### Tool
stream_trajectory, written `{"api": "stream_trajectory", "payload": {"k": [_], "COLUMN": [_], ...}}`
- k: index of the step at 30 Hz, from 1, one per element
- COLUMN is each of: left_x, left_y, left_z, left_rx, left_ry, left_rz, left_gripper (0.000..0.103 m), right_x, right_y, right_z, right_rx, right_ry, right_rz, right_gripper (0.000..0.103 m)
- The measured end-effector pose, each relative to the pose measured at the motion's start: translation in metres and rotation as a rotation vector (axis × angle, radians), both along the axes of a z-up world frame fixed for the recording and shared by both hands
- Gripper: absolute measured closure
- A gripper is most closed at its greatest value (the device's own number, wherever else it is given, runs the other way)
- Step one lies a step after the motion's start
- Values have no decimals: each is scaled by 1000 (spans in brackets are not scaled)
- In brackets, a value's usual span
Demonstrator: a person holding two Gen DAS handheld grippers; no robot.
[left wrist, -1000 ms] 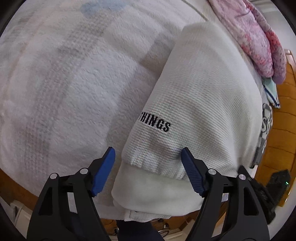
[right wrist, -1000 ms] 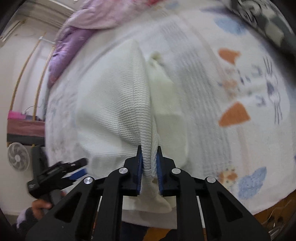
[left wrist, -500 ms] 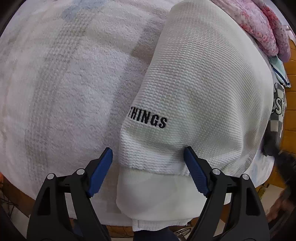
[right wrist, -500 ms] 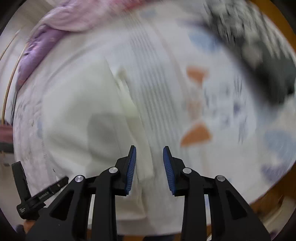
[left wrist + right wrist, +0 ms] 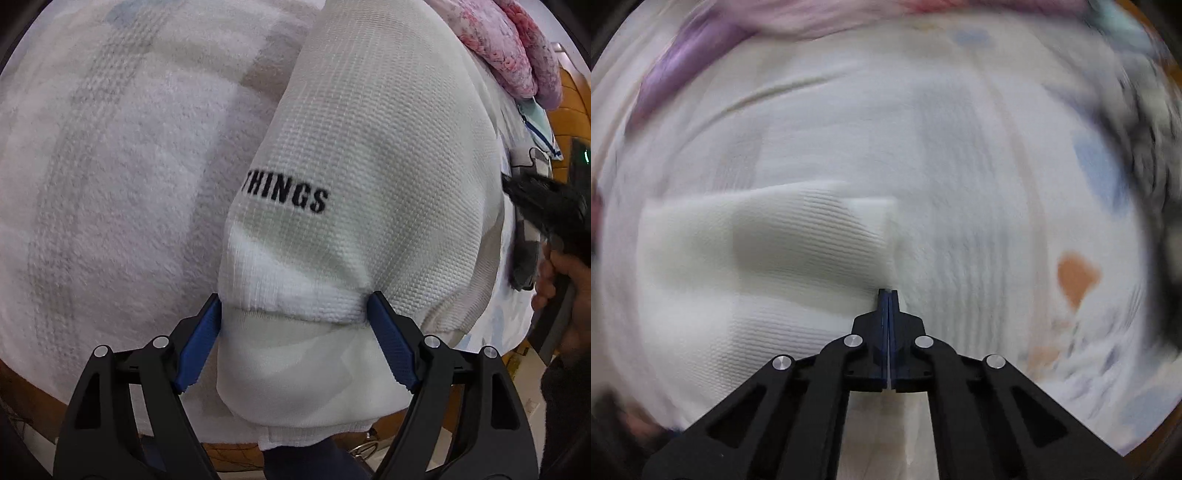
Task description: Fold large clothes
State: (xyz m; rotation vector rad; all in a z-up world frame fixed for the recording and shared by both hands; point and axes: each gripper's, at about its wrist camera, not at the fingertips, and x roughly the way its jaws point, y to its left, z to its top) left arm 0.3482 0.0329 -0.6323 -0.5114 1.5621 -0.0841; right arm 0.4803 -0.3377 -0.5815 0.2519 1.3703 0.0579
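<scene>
A white waffle-knit sweater (image 5: pixel 369 155) with the black word "THINGS" lies folded on a white patterned blanket (image 5: pixel 110 184). My left gripper (image 5: pixel 295 328) is open, its blue pads touching either side of the sweater's ribbed hem near the bed's front edge. In the blurred right wrist view the sweater (image 5: pixel 768 258) lies at the left; my right gripper (image 5: pixel 888 295) is shut with nothing between the pads, its tips at the sweater's right edge. The right gripper and the hand that holds it also show at the right of the left wrist view (image 5: pixel 543 206).
A pink and purple quilt (image 5: pixel 506 44) is bunched at the far side of the bed. A black-and-white checked garment (image 5: pixel 1145 122) lies at the right. The blanket carries orange and blue prints (image 5: pixel 1075 277). The wooden bed edge (image 5: pixel 29 391) runs below the blanket.
My right gripper let go of the sweater fold, opened, swung fast and is now shut and empty. My left gripper moved forward so its open pads touch the hem.
</scene>
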Motion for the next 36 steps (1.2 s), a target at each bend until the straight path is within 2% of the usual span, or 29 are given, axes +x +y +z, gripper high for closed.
{"api": "stream_trajectory", "payload": {"k": [3,6,8,9,10,11,12,14,17,18,20,21,22,23,25,28,30,34,36], "left_x": [-5,-11,-16,-20,-24,-26,-30,-48,-58,-61,-63,-63,-63,-62,-57,-52,-48,-39,-42], "left_y": [3,-2,-5,-7,-9,-11,-11,-19,-14,-10,4,13,17,21,34,31,36,31,30], "left_z": [-3,-3,-1,0,0,1,-2,-4,2,4,7,6,5,4,-3,-16,-31,-42,-43], "left_rx": [-23,-4,1,5,8,10,10,4,-9,-29,-76,-91,-105,-122,-140,-157,-178,-198,-210], "left_ry": [9,-10,-17,-21,-21,-19,-2,15,-18,-19,-45,-50,-52,-52,-52,-24,26,16,14], "left_rz": [37,25,21,15,6,0,-20,-46,-23,9,89,110,129,148,198,209,210,233,236], "left_gripper": [24,24,24,24,24,24,24,24,23,23,23,23,23,23,23,22,21,17,17], "right_x": [-30,-63,-80,-87,-93,-100,-105,-108,-111,-116,-125,-128,-127,-127,-126,-131,-134,-131,-132], "right_y": [-18,6,27,38,39,32,20,7,0,-9,-20,-27,-31,-32,-35,-39,-42,-40,-35], "right_z": [29,54,46,31,13,-8,-21,-25,-5,7,15,9,-1,-19,-39,-69,-78,-87,-92], "right_rx": [67,204,275,232,145,122,177,245,239,243,257,283,331,399,423,562,634,730,728], "right_ry": [-23,-45,-7,34,76,105,107,124,101,81,59,65,84,148,219,292,307,384,385], "right_rz": [-82,2,91,132,136,110,59,-18,-46,-91,-131,-159,-175,-193,-229,-291,-312,-267,-257], "right_gripper": [96,97,97,100,101,103,103,103,103,94,57,28,28,28,28,28,28,30,31]}}
